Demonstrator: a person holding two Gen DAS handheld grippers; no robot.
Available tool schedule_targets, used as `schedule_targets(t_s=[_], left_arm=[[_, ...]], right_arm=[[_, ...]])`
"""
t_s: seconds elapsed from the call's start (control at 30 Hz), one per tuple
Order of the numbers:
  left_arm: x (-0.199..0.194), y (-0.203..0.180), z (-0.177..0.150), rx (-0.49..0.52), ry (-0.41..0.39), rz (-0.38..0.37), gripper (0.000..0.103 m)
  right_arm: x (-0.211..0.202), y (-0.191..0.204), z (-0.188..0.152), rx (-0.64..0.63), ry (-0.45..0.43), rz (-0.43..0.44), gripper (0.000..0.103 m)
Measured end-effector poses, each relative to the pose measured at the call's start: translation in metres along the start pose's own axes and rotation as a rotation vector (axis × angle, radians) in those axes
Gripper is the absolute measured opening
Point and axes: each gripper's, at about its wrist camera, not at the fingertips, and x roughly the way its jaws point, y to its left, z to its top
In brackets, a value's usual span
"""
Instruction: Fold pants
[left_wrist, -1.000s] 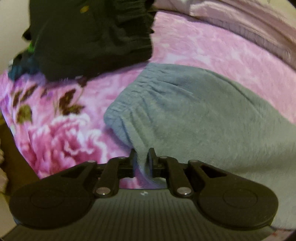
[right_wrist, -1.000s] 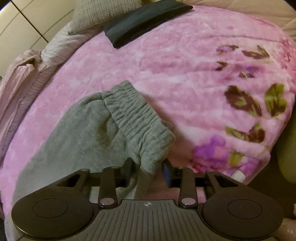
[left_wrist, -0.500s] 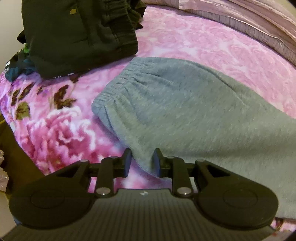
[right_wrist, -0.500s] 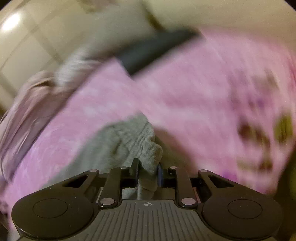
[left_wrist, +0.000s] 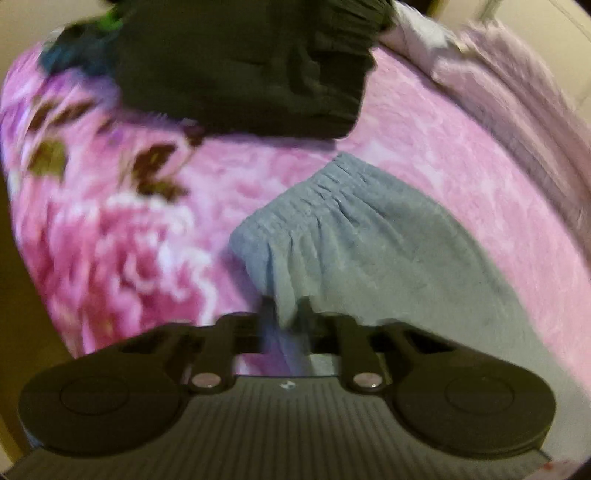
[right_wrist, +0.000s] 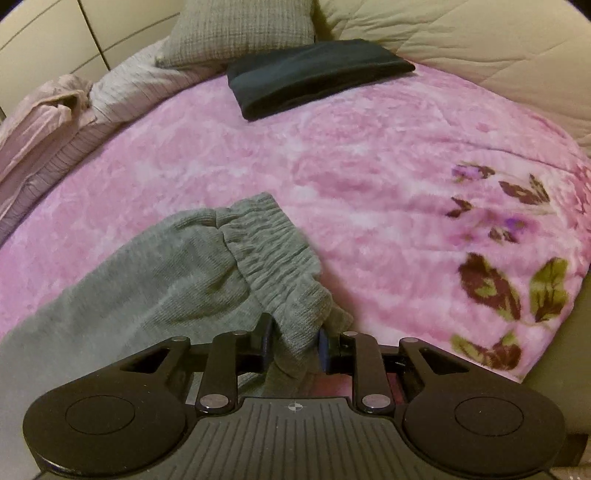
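Note:
The grey pants (left_wrist: 369, 258) lie on a pink flowered blanket (left_wrist: 110, 240). My left gripper (left_wrist: 286, 310) has the near edge of the cloth just below the gathered elastic band (left_wrist: 314, 199) between its pads, and its jaws are closing on it. In the right wrist view the grey pants (right_wrist: 166, 288) are bunched, with the elastic band (right_wrist: 273, 251) folded over. My right gripper (right_wrist: 294, 325) pinches a corner of that band, the cloth filling the narrow gap while the jaws open slightly.
A dark folded garment (left_wrist: 243, 62) lies just beyond the pants in the left wrist view. On the blanket's (right_wrist: 369, 166) far side sit another dark folded cloth (right_wrist: 314, 74), a grey pillow (right_wrist: 243, 29), a beige quilt (right_wrist: 480, 44) and striped pink bedding (right_wrist: 48, 118).
The right jaws, wide around the band a second ago, have closed onto it. The left view has swung, so the dark garment now sits higher and nearer the middle; grey cloth stays between the left fingers.

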Motion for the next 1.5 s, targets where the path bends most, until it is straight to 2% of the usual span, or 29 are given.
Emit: schedule_targets(t_s=[0.03,0.07,0.13,0.17,0.2,0.27,0.3,0.33,0.4,0.47,0.5,0.57,0.6,0.7,0.8,0.87,0.93,1.0,1.1,1.17,1.2,1.27,1.33,1.4,1.5], left_arm=[[0.002,-0.006,0.001,0.063,-0.008,0.029,0.013],[0.001,-0.011,0.002,0.100,-0.018,0.057,0.017],[-0.008,-0.014,0.003,0.116,-0.066,0.144,0.029],[-0.014,-0.013,0.003,0.110,-0.103,0.183,0.037],[-0.019,-0.012,0.005,0.113,-0.122,0.214,0.038],[-0.028,-0.015,0.009,0.159,-0.143,0.283,0.031],[-0.034,-0.021,0.010,0.204,-0.161,0.264,0.031],[-0.038,-0.031,0.008,0.268,-0.166,0.205,0.031],[-0.043,-0.067,-0.003,0.445,-0.142,0.064,0.023],[-0.042,-0.109,-0.023,0.624,-0.126,-0.084,0.014],[-0.039,-0.129,-0.033,0.696,-0.126,-0.155,0.014],[-0.026,-0.159,-0.048,0.775,-0.104,-0.257,0.014],[-0.014,-0.173,-0.054,0.820,-0.095,-0.272,0.014],[0.024,-0.190,-0.067,0.950,-0.139,-0.207,0.016],[0.030,-0.183,-0.062,1.005,-0.173,-0.255,0.016],[0.021,-0.175,-0.053,0.975,-0.178,-0.220,0.015],[0.007,-0.156,-0.037,0.861,-0.156,-0.247,0.015],[-0.006,-0.136,-0.027,0.762,-0.115,-0.242,0.015],[-0.018,-0.110,-0.037,0.676,-0.028,-0.233,0.015],[-0.014,-0.099,-0.050,0.644,0.031,-0.219,0.016],[-0.012,-0.094,-0.057,0.636,0.034,-0.201,0.017],[-0.012,-0.094,-0.062,0.619,0.006,-0.188,0.016],[-0.015,-0.100,-0.060,0.611,0.019,-0.158,0.016],[-0.025,-0.105,-0.055,0.588,0.025,-0.148,0.020],[-0.059,-0.105,-0.056,0.586,0.019,-0.156,0.028]], right_arm=[[-0.001,0.002,0.001,-0.003,0.006,-0.017,0.027],[-0.004,0.005,0.004,-0.003,0.021,-0.049,0.037],[-0.017,0.014,0.005,-0.029,0.014,-0.143,0.054],[-0.026,0.022,0.005,-0.054,-0.022,-0.208,0.055],[-0.034,0.030,0.005,-0.083,-0.055,-0.248,0.055],[-0.048,0.047,0.003,-0.132,-0.117,-0.235,0.055],[-0.053,0.058,-0.001,-0.162,-0.149,-0.190,0.055],[-0.053,0.070,-0.004,-0.195,-0.162,-0.144,0.055],[-0.042,0.103,-0.017,-0.299,-0.155,-0.053,0.055],[-0.025,0.135,-0.033,-0.402,-0.143,-0.006,0.055],[-0.015,0.153,-0.042,-0.448,-0.148,0.022,0.055],[0.002,0.176,-0.052,-0.496,-0.149,0.069,0.055],[0.018,0.186,-0.058,-0.521,-0.124,0.065,0.055],[0.059,0.194,-0.066,-0.588,-0.053,-0.028,0.055],[0.056,0.187,-0.058,-0.527,-0.033,-0.024,0.057],[0.041,0.188,-0.056,-0.510,-0.046,-0.048,0.057],[0.017,0.185,-0.060,-0.481,-0.068,-0.024,0.057],[-0.005,0.186,-0.070,-0.440,-0.070,-0.002,0.057],[-0.023,0.188,-0.101,-0.430,-0.048,0.039,0.057],[-0.020,0.192,-0.127,-0.463,0.018,0.044,0.057],[-0.010,0.195,-0.140,-0.489,0.057,0.017,0.057],[-0.010,0.201,-0.155,-0.535,-0.012,-0.013,0.060],[-0.012,0.208,-0.145,-0.530,0.034,-0.032,0.061],[-0.021,0.208,-0.133,-0.496,0.089,0.002,0.061],[-0.058,0.197,-0.130,-0.456,0.052,0.069,0.061]])
